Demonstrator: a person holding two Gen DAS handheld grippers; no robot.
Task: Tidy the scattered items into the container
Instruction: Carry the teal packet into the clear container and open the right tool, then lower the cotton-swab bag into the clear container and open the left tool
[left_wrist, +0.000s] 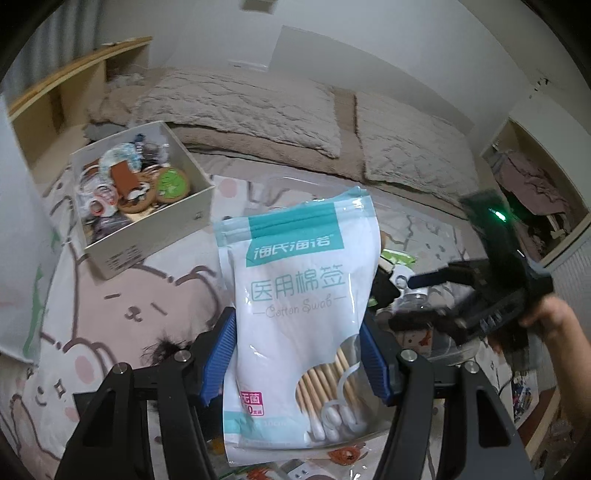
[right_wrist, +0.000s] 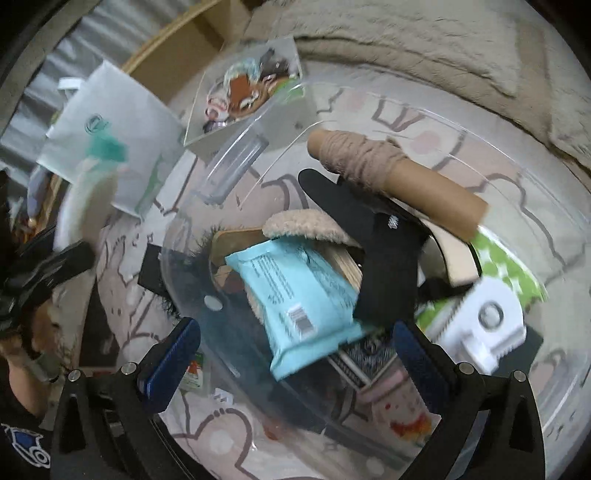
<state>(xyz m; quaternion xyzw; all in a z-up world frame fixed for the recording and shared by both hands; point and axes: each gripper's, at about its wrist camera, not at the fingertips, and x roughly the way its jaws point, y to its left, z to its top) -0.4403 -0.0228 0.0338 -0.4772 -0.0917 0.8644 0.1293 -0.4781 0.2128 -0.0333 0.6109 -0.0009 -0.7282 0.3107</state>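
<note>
The left claw (left_wrist: 295, 354) was closed on a white-and-teal pouch of cotton swabs (left_wrist: 299, 295), its blue pads pressed against both sides of the pouch's lower half. The pouch stood upright in the grip, raised above the bed's cartoon-bear sheet (left_wrist: 122, 302). Wooden swab sticks showed through the pouch's clear window.

To the left and farther back, a white cardboard box (left_wrist: 147, 218) sat on the sheet, filled with small oddments, among them a round green item (left_wrist: 171, 183). Two beige pillows (left_wrist: 258, 110) lay behind it along the head of the bed.

The right claw (right_wrist: 295, 354) hung open and held nothing, its blue pads well apart, positioned above a clear plastic container (right_wrist: 546, 206). Inside the container lay a light blue wipes packet (right_wrist: 295, 295), a black glove (right_wrist: 384, 258), a brown cardboard tube (right_wrist: 424, 184) wrapped with tan stocking fabric, a green-and-white patterned pack (right_wrist: 509, 266), a white plastic piece (right_wrist: 487, 325) and a beige fluffy item (right_wrist: 303, 225). The glove rested on top of the wipes packet and against the tube.

In the left wrist view, the right claw appeared at the right edge, motion-blurred, held by a hand (left_wrist: 554, 321).
</note>
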